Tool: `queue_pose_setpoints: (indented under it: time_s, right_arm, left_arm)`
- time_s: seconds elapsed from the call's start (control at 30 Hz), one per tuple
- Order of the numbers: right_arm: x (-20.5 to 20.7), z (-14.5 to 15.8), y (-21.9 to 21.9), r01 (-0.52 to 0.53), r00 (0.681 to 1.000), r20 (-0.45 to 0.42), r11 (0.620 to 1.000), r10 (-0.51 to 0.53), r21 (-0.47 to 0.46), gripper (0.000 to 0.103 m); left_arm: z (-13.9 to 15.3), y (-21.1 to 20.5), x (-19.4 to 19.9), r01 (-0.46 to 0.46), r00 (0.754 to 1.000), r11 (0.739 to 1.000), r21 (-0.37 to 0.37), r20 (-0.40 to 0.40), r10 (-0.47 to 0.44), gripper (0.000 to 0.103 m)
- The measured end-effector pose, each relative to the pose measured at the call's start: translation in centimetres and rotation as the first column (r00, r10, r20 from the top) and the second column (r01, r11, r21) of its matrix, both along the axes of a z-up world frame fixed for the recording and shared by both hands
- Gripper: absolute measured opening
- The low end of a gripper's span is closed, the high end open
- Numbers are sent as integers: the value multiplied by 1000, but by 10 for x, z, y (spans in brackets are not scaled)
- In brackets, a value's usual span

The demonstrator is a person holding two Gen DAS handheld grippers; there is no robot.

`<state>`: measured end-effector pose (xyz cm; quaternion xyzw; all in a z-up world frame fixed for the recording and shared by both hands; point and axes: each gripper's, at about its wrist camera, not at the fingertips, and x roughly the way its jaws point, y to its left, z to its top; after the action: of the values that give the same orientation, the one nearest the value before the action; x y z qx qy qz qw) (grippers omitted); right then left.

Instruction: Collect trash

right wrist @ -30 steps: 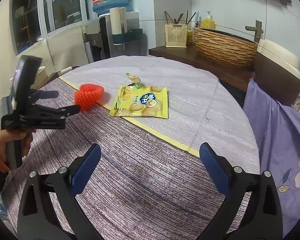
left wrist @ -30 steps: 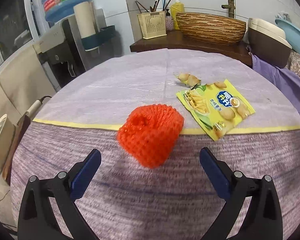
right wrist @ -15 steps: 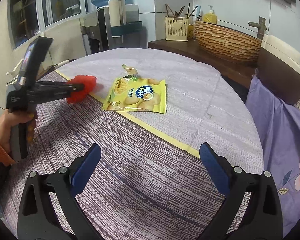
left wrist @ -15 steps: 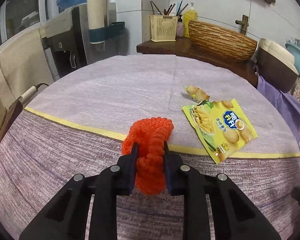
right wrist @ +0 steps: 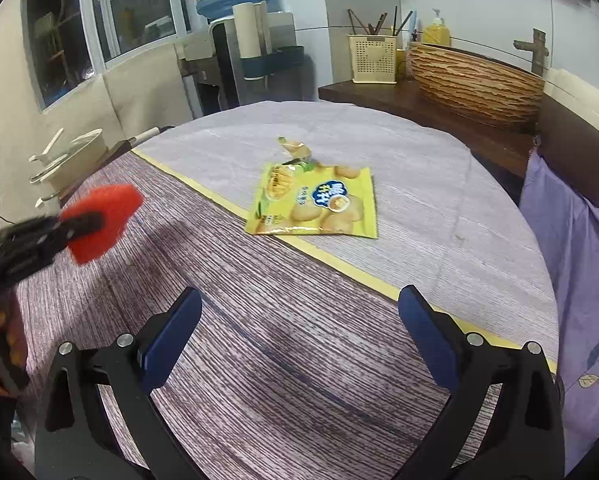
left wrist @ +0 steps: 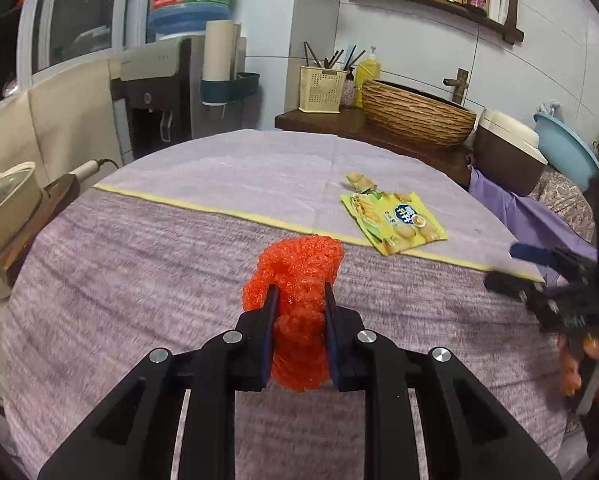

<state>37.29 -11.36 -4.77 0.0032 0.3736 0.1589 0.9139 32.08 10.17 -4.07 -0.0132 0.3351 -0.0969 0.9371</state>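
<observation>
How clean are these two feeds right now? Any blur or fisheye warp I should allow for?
Left wrist view: the red foam net between the left gripper pads is fairly sharp, the right gripper at the edge smeared. Right wrist view: net and left gripper motion-blurred, the yellow snack bag crisp. Both bend the table rim and darken at the corners.

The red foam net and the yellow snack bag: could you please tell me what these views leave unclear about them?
- Red foam net: left wrist view, its middle is covered by the left hand-held gripper; right wrist view, motion blur.
- Yellow snack bag: both views, small print too small to read.
- Where collected trash goes: in neither view.
</observation>
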Motion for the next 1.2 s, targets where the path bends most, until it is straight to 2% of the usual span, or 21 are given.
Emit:
queue_pose_setpoints:
  time_s: [0.13, 0.37, 0.43, 0.47, 0.73, 0.97, 1.1, 1.17, 1.2]
  right_arm:
    - [25, 1, 11, 7, 1000, -11, 1000, -7, 15, 97]
    - [79, -4, 19, 54, 999, -9, 997, -53, 60, 97]
    - [97, -6, 19, 74, 997, -20, 994, -73, 84, 95]
    - [106, -6, 20, 83, 996, -24, 993, -82, 84, 90]
    - [175, -16, 44, 107, 992, -71, 994, -107, 0, 74]
    - [207, -37, 65, 83, 992, -88, 989, -94, -119, 69]
    - [216, -44, 67, 88, 989, -106, 988, -102, -129, 54]
    - [218, -45, 69, 81, 991, -96, 985, -97, -151, 40]
    - [217, -44, 70, 78, 992, -90, 984, -93, -157, 27]
  left_arm:
    - [0, 7, -30, -27, 999, 999, 41, 40, 25, 21]
    - [2, 25, -76, -83, 992, 996, 41, 102, 79, 21]
    - [1, 29, -85, -85, 991, 996, 23, 104, 82, 21]
    - [0, 31, -88, -88, 991, 996, 17, 104, 86, 21]
    - [-5, 40, -96, -102, 988, 995, -15, 114, 103, 21]
    - [-12, 45, -100, -100, 989, 994, -49, 101, 104, 21]
    - [-14, 44, -101, -93, 991, 994, -57, 94, 98, 21]
    - [-15, 42, -101, -89, 991, 994, -56, 94, 94, 21]
    - [-16, 43, -100, -87, 992, 995, -57, 92, 92, 21]
